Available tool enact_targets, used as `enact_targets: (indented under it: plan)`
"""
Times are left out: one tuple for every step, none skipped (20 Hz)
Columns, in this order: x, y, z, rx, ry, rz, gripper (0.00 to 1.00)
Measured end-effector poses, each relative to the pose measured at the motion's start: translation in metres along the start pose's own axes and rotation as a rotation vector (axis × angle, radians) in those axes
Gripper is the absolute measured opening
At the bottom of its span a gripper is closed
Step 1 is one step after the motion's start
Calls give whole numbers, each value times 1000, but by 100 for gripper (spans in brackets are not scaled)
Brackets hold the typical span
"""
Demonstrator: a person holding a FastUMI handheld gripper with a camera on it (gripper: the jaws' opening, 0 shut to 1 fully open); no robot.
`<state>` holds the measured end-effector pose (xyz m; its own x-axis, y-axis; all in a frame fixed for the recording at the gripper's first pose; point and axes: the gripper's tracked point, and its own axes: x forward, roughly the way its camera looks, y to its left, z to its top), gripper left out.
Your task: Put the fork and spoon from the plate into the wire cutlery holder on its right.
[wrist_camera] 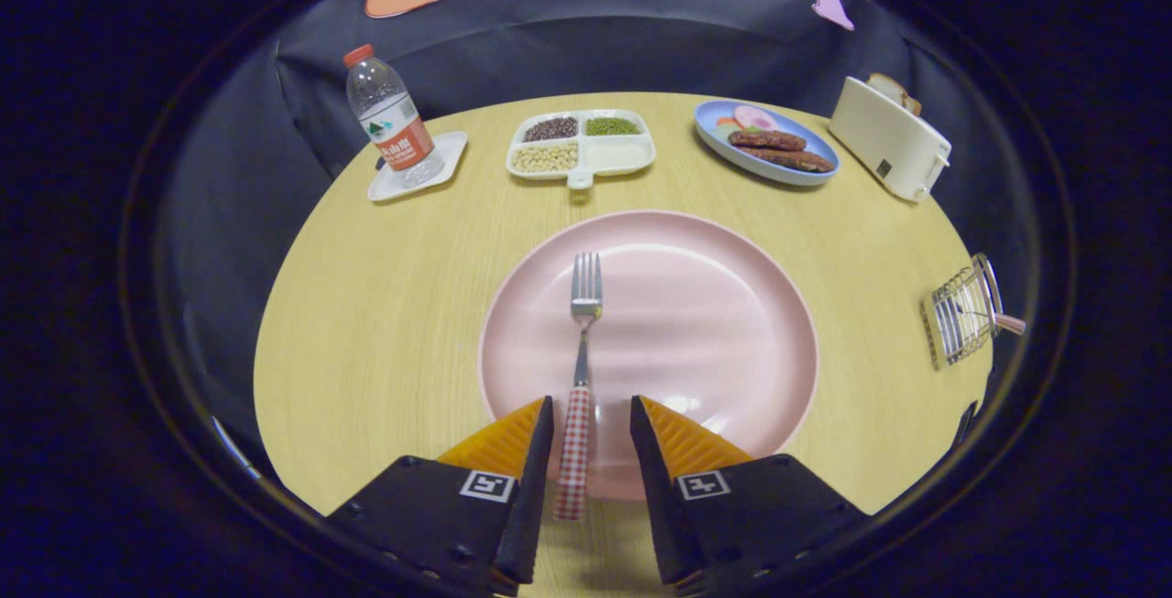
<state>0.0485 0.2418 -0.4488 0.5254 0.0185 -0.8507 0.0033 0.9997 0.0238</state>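
As jaws stand apart, gripper [591, 415] straddles fork [580, 369] handle, on plate [714, 323].

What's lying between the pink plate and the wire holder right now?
Nothing: in the gripper view only bare table separates the pink plate from the wire holder. The open gripper straddles the fork's handle.

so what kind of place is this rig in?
Likely a staged dining table in a recording booth: round wooden table against black cloth, pink plate with a fork, toaster and food dishes. Open gripper straddles the fork handle.
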Motion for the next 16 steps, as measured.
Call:
enact_targets:
  plan:
    - [0, 1, 2, 2, -4, -4, 47]
    - [-1, -2, 3, 0, -8, -12, 42]
    - [0, 1, 2, 1, -12, 3, 36]
    - [1, -1, -1, -5, -3, -10, 22]
    - [1, -1, 0, -5, 2, -13, 14]
    - [-2, -1, 0, -2, 1, -12, 10]
    - [1, -3, -1, -5, 1, -7, 10]
    - [-3, -4, 0, -9, -5, -1, 10]
    - [-7, -6, 3, -12, -15, 2, 10]
    - [-14, -9, 5, -13, -25, -1, 10]
    - [-20, -13, 8, -16, -36, 4, 10]
    - [-25, -14, 12, -20, -47, 12, 10]
    - [-26, -18, 15, -30, -56, 13, 10]
    - [-36, -22, 18, -39, -63, 22, 5]
    - [-41, -25, 20, -46, -72, 33, 5]
    - [-46, -31, 24, -54, -81, 31, 5]
